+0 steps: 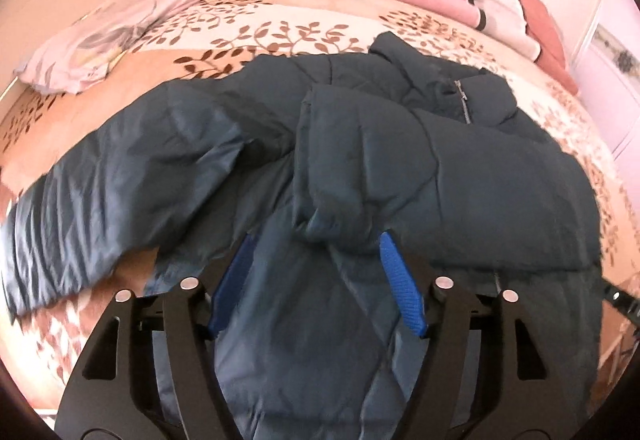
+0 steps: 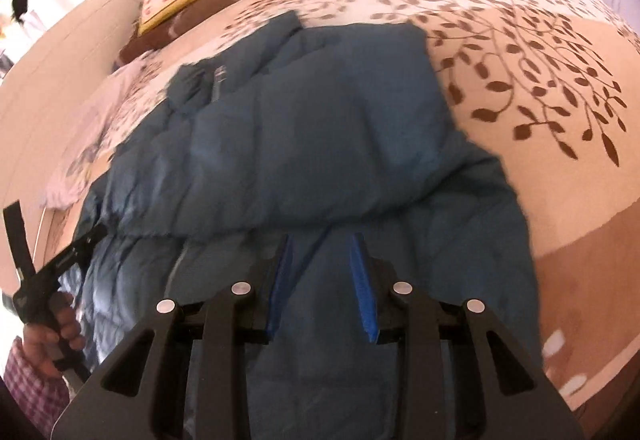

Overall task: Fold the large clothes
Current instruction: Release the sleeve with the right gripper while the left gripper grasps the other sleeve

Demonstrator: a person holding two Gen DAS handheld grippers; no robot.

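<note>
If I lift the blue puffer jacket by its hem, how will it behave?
The jacket will probably drape and sag, since it already lies in soft folds. Its shiny shell looks slippery. The quilted padding suggests it is bulky but light.

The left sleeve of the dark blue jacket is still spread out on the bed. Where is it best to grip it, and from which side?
Judging from the left wrist view, grip the sleeve near its cuff end, coming from the near bed edge. It lies flat and stretched outward from the puffer jacket, so the thin end should pinch easily and fold across. The left gripper is open, hovering over the jacket's middle.
</note>
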